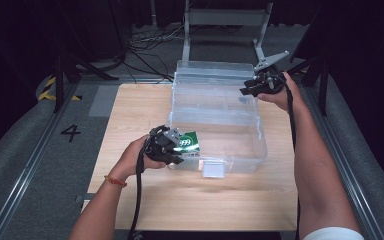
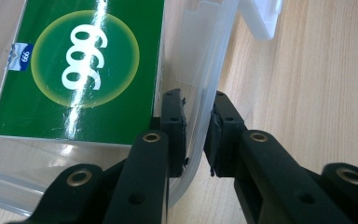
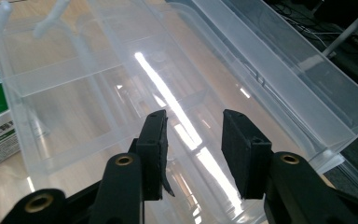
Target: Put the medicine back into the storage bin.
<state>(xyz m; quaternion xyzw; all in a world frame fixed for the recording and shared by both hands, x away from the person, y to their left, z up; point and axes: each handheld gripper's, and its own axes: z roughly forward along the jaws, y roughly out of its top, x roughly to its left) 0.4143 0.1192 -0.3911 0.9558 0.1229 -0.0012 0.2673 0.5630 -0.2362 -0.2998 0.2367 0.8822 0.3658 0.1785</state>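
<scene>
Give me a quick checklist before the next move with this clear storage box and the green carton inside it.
1. Left gripper on the clear box wall: ok, its jaws straddle the near corner wall and the pads look pressed on it.
2. Green carton inside the box: ok, lying flat in the near corner.
3. Right gripper free: ok, jaws apart, nothing between them, above the box's far right corner.
4. Lid open: ok, folded back behind the box.
5. Box flat on the table: ok.
6. Front latch condition: cannot tell.
</scene>
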